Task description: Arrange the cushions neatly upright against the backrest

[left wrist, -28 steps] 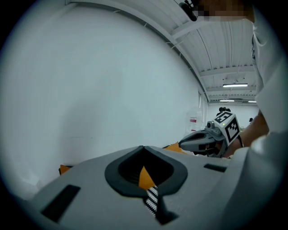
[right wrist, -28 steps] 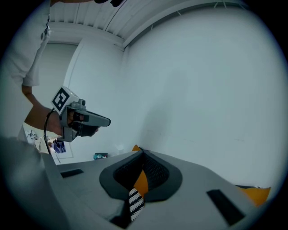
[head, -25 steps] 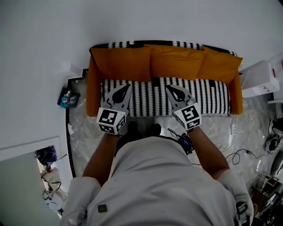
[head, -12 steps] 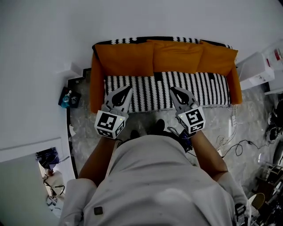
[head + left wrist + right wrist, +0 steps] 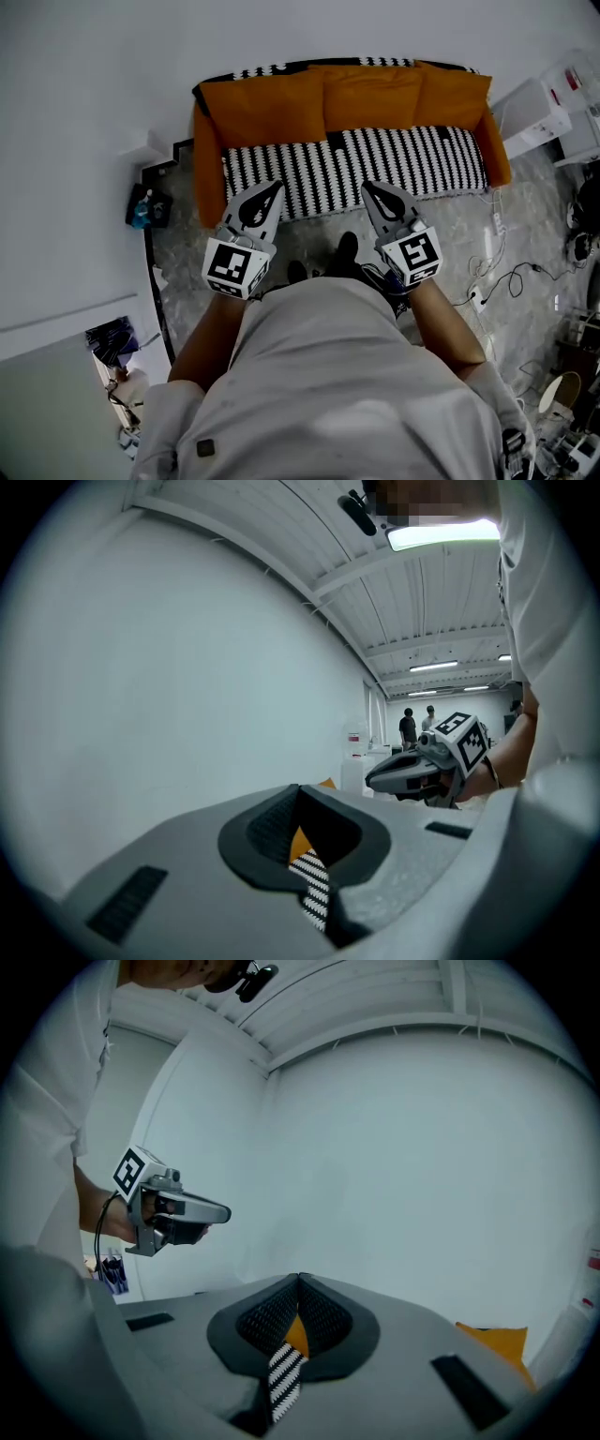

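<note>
Grey marbled floor [image 5: 525, 216] — white wall [image 5: 94, 112]

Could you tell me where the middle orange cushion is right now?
In the head view, the middle orange cushion stands against the sofa backrest, between the left cushion and right cushion.

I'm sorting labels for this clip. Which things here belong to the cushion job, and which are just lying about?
Job: left cushion, middle cushion, right cushion, sofa, left gripper, right gripper.
Lying about: cables, white box, blue item.
</note>
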